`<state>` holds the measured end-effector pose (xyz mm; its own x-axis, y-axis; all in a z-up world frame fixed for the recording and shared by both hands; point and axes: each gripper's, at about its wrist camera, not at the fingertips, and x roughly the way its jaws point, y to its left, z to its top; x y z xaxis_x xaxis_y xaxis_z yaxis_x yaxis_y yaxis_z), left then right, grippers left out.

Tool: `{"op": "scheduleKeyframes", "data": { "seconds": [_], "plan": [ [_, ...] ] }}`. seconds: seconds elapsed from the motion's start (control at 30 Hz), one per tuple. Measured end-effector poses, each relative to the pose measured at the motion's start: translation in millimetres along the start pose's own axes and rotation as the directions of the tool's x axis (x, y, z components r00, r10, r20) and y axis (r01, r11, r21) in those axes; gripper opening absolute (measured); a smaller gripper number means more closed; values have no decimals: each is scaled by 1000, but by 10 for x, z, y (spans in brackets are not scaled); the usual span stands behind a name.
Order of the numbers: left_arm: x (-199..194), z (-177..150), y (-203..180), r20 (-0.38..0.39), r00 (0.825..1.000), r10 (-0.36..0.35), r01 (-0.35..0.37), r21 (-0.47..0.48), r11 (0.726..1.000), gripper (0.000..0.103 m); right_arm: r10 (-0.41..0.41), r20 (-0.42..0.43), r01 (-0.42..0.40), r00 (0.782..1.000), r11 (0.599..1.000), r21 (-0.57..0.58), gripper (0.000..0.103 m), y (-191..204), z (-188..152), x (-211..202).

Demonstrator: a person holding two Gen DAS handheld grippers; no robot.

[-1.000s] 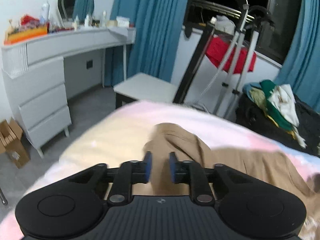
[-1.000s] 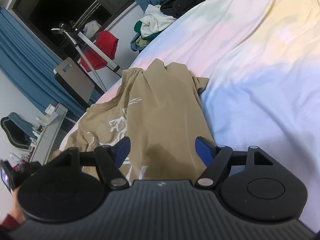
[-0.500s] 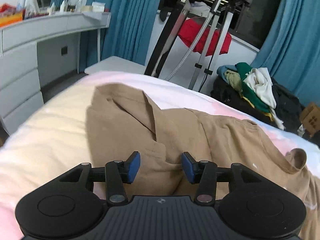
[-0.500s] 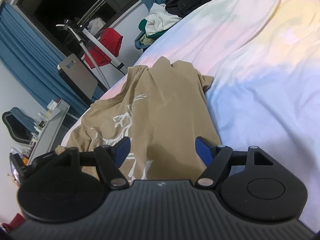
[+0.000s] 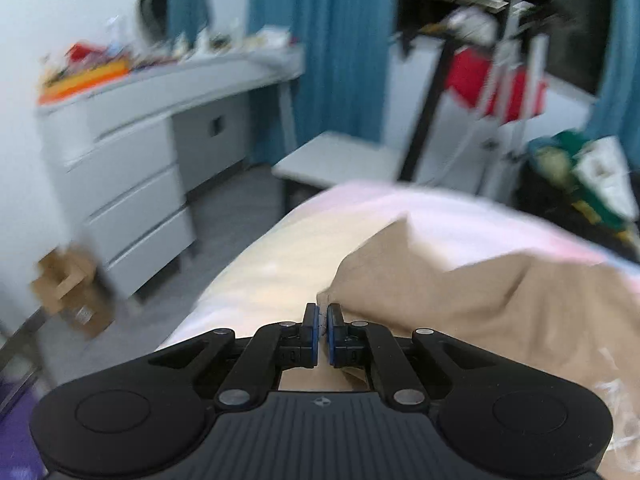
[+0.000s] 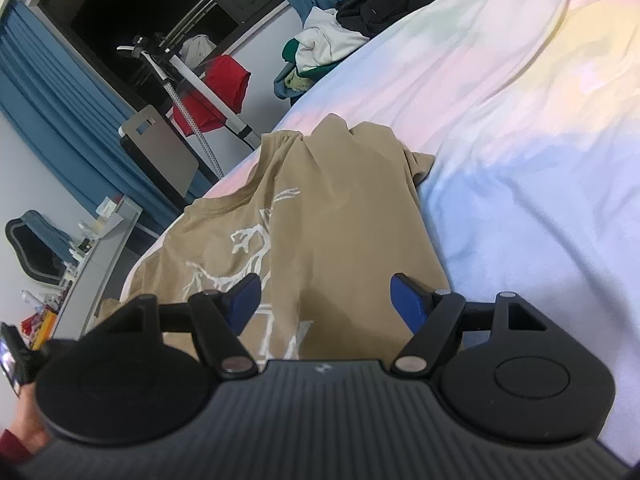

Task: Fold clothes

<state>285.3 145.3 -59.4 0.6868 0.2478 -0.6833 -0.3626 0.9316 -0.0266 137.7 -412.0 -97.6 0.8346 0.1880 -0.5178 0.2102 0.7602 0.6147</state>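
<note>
A tan T-shirt point(image 6: 340, 208) with a white print lies spread on the pastel bed sheet point(image 6: 520, 140). In the left wrist view, which is blurred, the T-shirt point(image 5: 460, 292) fills the right side. My left gripper point(image 5: 323, 314) is at the shirt's left edge, and its blue pads are pressed together on a thin bit of fabric. My right gripper point(image 6: 324, 292) hovers over the near part of the shirt with its jaws wide apart and nothing gripped. A hand in a red sleeve point(image 6: 20, 436) shows at the bottom left of the right wrist view.
A white dresser point(image 5: 132, 160) with clutter on top stands left of the bed, with a cardboard box point(image 5: 68, 292) on the floor beside it. Past the bed are a low white table point(image 5: 340, 160), a stand with a red garment point(image 5: 496, 88) and a clothes pile point(image 5: 580, 176).
My left gripper went from open over the shirt's folds to shut at the shirt's left edge, and its view swung left. The right gripper stayed still and open.
</note>
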Motion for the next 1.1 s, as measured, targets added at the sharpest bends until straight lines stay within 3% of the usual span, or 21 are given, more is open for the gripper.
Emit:
{"op": "scheduleKeyframes", "data": {
  "seconds": [0.1,0.23,0.4,0.53,0.63,0.7,0.8,0.87,0.97,1.03,1.1],
  "plan": [
    [-6,-184,62,11,999,-36,36,-4,999,8,-10,3,11,1000,1000,-18,74,14,-7,23],
    [-277,-323,193,-47,989,-139,141,49,989,25,-11,2,11,1000,999,-35,74,33,-19,52],
    [-996,-712,480,-207,921,-329,351,80,933,47,-8,18,9,1000,997,-74,74,100,-28,20],
    [-1584,-1163,532,-321,885,-338,406,175,897,57,-11,15,13,1000,990,-138,74,198,-83,-87],
    [-1828,-1449,616,-391,858,-332,430,196,881,58,-6,-8,4,1000,977,-211,74,317,-131,-309],
    [-1865,-1582,662,-425,850,-313,427,208,880,58,-12,-15,7,1000,962,-272,75,416,-175,-565],
    [-1895,-1695,709,-408,869,-280,404,257,878,59,-10,-50,-7,999,943,-334,74,497,-235,-975],
    [-1922,-1731,760,-399,868,-296,415,255,873,62,-33,-88,3,996,947,-321,80,462,-274,-1232],
    [-1926,-1757,812,-411,852,-325,444,236,865,70,-124,-206,60,971,954,-294,80,372,-390,-1455],
    [-1879,-1788,803,-439,831,-342,468,218,856,75,-179,-327,80,928,952,-296,80,348,-530,-1505],
    [-1833,-1818,795,-467,808,-359,492,201,847,75,-219,-445,84,868,949,-303,79,337,-716,-1496]
  ]
}}
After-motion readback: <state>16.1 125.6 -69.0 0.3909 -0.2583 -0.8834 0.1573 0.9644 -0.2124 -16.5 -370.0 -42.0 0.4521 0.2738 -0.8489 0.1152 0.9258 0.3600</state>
